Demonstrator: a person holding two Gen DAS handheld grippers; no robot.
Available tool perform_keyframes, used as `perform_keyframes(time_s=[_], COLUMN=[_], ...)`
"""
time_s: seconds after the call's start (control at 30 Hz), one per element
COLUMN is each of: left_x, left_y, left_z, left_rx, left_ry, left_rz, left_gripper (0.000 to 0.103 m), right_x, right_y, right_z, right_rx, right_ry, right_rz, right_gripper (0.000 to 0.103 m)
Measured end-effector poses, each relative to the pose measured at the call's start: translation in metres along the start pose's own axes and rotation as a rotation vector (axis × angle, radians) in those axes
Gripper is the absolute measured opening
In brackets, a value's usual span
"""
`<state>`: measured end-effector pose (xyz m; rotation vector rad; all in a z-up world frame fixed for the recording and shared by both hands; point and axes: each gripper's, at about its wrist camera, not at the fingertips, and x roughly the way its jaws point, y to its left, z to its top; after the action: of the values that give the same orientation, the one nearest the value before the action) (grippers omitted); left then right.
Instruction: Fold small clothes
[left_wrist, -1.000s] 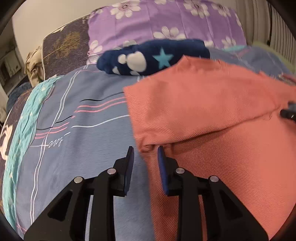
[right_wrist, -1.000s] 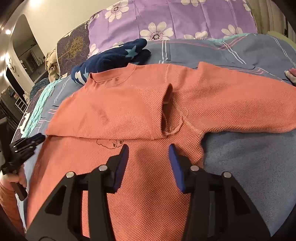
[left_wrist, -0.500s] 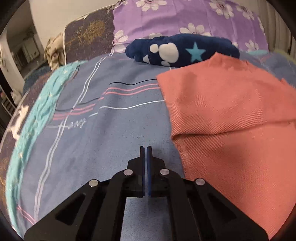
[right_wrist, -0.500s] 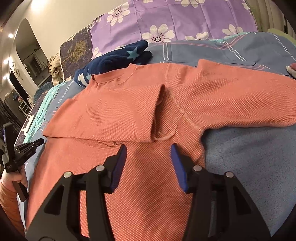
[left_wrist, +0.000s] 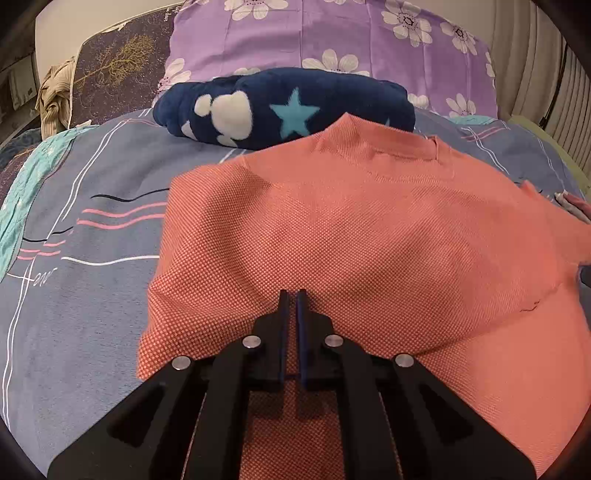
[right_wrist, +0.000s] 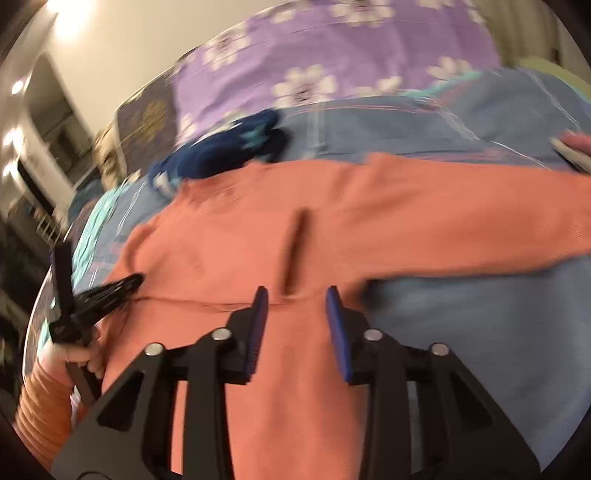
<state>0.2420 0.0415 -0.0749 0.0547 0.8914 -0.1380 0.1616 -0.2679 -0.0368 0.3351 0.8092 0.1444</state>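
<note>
An orange knit sweater (left_wrist: 369, 229) lies flat on the bed, its left sleeve folded in across the chest. My left gripper (left_wrist: 291, 295) sits over the lower edge of that folded part. Its jaws are starting to open from shut, with only a thin slit between them and no cloth pinched. In the blurred right wrist view the sweater (right_wrist: 406, 229) has its other sleeve stretched out to the right. My right gripper (right_wrist: 297, 295) hovers over the body near the armpit, jaws apart and closing, with nothing between the pads. The left gripper (right_wrist: 135, 281) shows at the sweater's left edge.
A rolled navy blanket (left_wrist: 288, 107) with stars lies just behind the collar, before a purple flowered pillow (left_wrist: 332, 40). Blue striped bedsheet (left_wrist: 74, 295) spreads left of the sweater and also right of it (right_wrist: 480, 332). A small pink and white item (right_wrist: 572, 147) lies far right.
My left gripper shut, swung left off the sweater over the bare sheet, then came back right onto the sweater. My right gripper's jaws narrowed and its view shifted and blurred.
</note>
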Motion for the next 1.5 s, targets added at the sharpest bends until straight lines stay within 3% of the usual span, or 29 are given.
perform_keyframes(time_s=[0.1,0.23,0.37,0.43,0.53,0.6,0.63,0.7,0.77,0.83,0.9,1.1,1.2,1.23,1.3,1.37,1.43,1.5], left_x=[0.0,-0.001,-0.003,-0.003,-0.003,-0.003,-0.003,-0.003,-0.003,-0.003,-0.002,-0.003,-0.003,-0.003,-0.003,-0.003,-0.003,-0.002], left_y=[-0.003,-0.007,-0.006,-0.006,-0.007,-0.007,-0.007,-0.006,-0.005,-0.005,-0.004,0.001,0.004,0.005,0.007,0.01,0.015,0.019], left_z=[-0.002,-0.007,-0.004,-0.004,-0.003,-0.003,-0.003,-0.003,-0.003,-0.002,-0.002,-0.003,-0.002,-0.002,-0.002,-0.002,-0.003,-0.003], left_rx=[0.002,0.021,0.037,0.038,0.04,0.04,0.039,0.035,0.031,0.028,0.024,-0.005,-0.02,-0.024,-0.036,-0.049,-0.072,-0.097], left_ry=[-0.003,-0.006,-0.008,-0.011,-0.012,-0.012,-0.012,-0.012,-0.012,-0.011,-0.01,-0.014,-0.015,-0.016,-0.016,-0.016,-0.016,-0.016], left_rz=[0.002,0.029,0.048,0.05,0.052,0.052,0.051,0.045,0.04,0.039,0.034,0.0,-0.018,-0.023,-0.037,-0.053,-0.081,-0.109], left_gripper=[0.006,0.006,0.006,0.006,0.006,0.006,0.006,0.006,0.006,0.006,0.006,0.006,0.006,0.006,0.006,0.006,0.006,0.006], right_x=[-0.032,-0.096,-0.119,-0.118,-0.108,-0.096,-0.09,-0.078,-0.07,-0.071,-0.07,-0.041,-0.01,0.008,0.035,0.059,0.068,0.062], right_y=[-0.058,-0.169,-0.233,-0.245,-0.245,-0.24,-0.238,-0.24,-0.241,-0.22,-0.188,-0.019,0.072,0.099,0.126,0.136,0.127,0.114], right_z=[0.0,-0.008,-0.019,-0.017,-0.004,0.007,0.014,0.023,0.027,0.039,0.055,0.089,0.071,0.057,0.031,0.004,-0.014,-0.018], right_rx=[0.131,0.487,0.704,0.751,0.77,0.766,0.761,0.766,0.796,0.727,0.631,0.205,-0.047,-0.121,-0.208,-0.279,-0.257,-0.206], right_ry=[-0.06,-0.191,-0.266,-0.301,-0.341,-0.342,-0.339,-0.32,-0.311,-0.354,-0.384,-0.345,-0.245,-0.172,-0.056,0.054,0.116,0.129], right_rz=[-0.085,-0.237,-0.214,-0.198,-0.269,-0.323,-0.348,-0.298,-0.254,-0.284,-0.263,0.055,0.201,0.244,0.256,0.214,0.192,0.204], right_gripper=[0.038,0.045,0.045,0.045,0.056,0.057,0.055,0.007,0.006,0.006,0.006,0.006,0.006,0.007,0.008,0.013,0.016,0.026])
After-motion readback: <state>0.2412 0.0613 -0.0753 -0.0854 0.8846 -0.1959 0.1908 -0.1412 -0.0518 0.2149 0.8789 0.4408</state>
